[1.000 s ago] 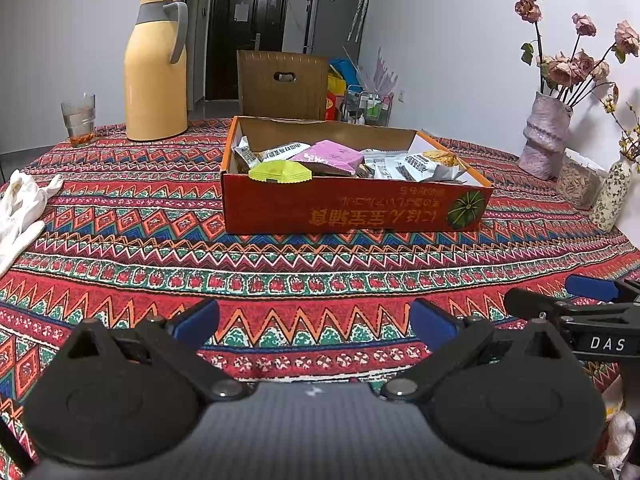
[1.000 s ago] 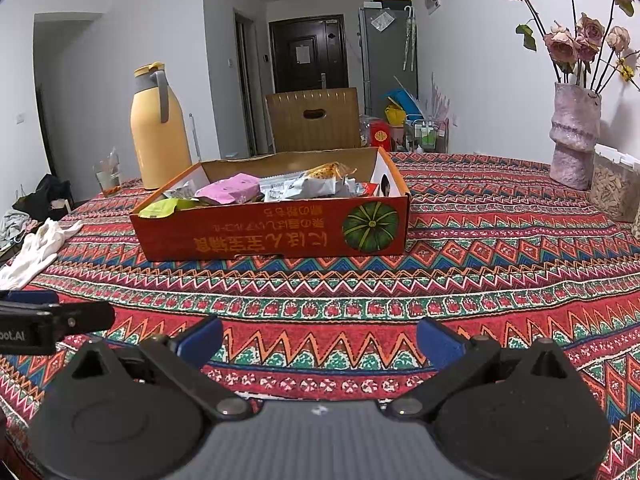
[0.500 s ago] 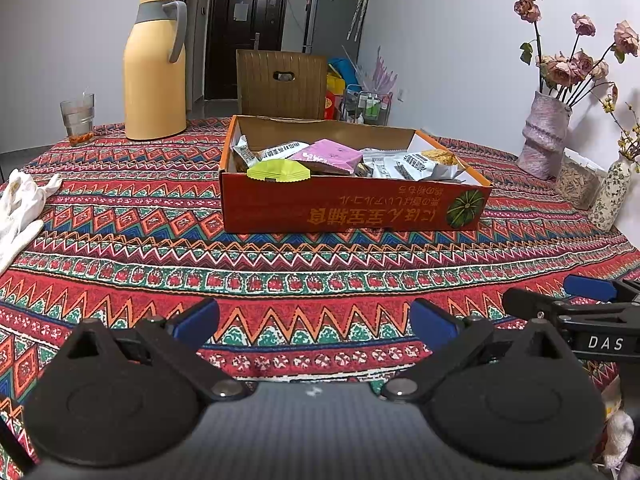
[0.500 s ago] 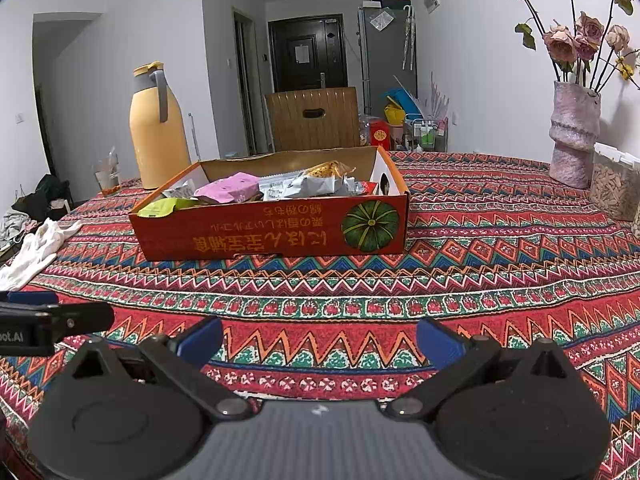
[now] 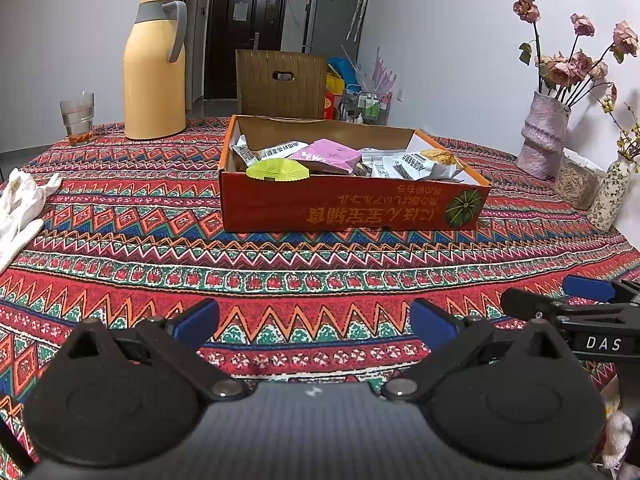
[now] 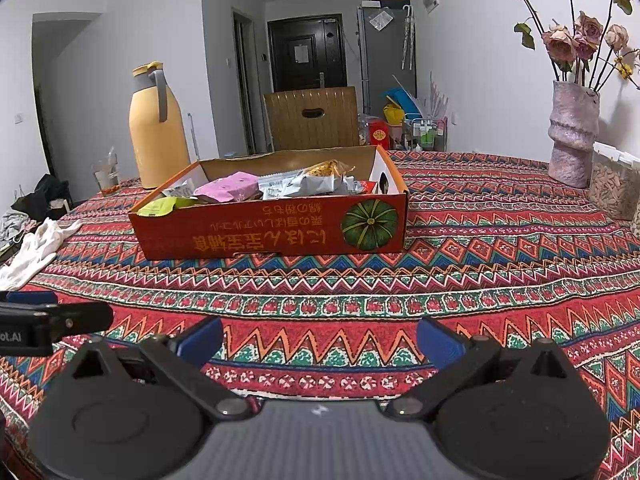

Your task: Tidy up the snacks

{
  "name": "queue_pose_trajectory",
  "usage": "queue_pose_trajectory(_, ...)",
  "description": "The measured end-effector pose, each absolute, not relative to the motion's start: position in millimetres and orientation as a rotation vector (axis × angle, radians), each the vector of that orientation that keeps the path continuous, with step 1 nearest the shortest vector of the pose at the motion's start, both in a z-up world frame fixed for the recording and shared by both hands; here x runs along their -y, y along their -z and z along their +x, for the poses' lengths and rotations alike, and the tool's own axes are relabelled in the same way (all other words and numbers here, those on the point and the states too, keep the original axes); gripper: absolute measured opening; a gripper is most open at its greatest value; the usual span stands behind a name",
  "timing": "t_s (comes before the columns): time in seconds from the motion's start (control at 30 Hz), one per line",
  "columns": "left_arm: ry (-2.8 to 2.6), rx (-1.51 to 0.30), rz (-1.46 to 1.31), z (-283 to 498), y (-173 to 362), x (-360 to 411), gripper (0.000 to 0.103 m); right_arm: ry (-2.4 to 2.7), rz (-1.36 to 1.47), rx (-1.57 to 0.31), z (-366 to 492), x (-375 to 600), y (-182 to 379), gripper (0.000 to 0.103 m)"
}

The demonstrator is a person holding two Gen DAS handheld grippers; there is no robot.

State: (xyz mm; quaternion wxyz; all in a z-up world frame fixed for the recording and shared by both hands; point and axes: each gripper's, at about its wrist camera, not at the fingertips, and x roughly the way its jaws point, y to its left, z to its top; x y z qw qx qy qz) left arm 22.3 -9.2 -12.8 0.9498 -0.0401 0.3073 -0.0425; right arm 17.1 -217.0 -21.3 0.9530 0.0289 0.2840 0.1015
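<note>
A shallow red cardboard box (image 5: pixel 352 208) with a pumpkin picture stands on the patterned tablecloth; it also shows in the right wrist view (image 6: pixel 272 236). Inside lie several snack packets: a yellow-green one (image 5: pixel 278 170), a pink one (image 5: pixel 326 156) and white ones (image 5: pixel 404 164). My left gripper (image 5: pixel 314 320) is open and empty, low over the cloth well in front of the box. My right gripper (image 6: pixel 320 338) is open and empty beside it, also short of the box, and shows in the left wrist view (image 5: pixel 568 308).
A yellow thermos (image 5: pixel 154 68) and a glass (image 5: pixel 78 118) stand at the back left. White gloves (image 5: pixel 20 208) lie at the left edge. A vase of dried roses (image 5: pixel 546 136), a clear container (image 5: pixel 578 184) and a small vase (image 5: pixel 612 196) stand at the right. A chair (image 5: pixel 280 84) is behind the table.
</note>
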Motion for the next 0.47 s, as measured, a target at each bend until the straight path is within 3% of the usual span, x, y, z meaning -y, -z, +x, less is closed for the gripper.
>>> queue_pose_trajectory(0.47, 0.101, -0.61, -0.094, 20.0, 10.2, 7.6, 0.103, -0.205, 0.062, -0.579, 16.7, 217.4, 23.7, 0.103)
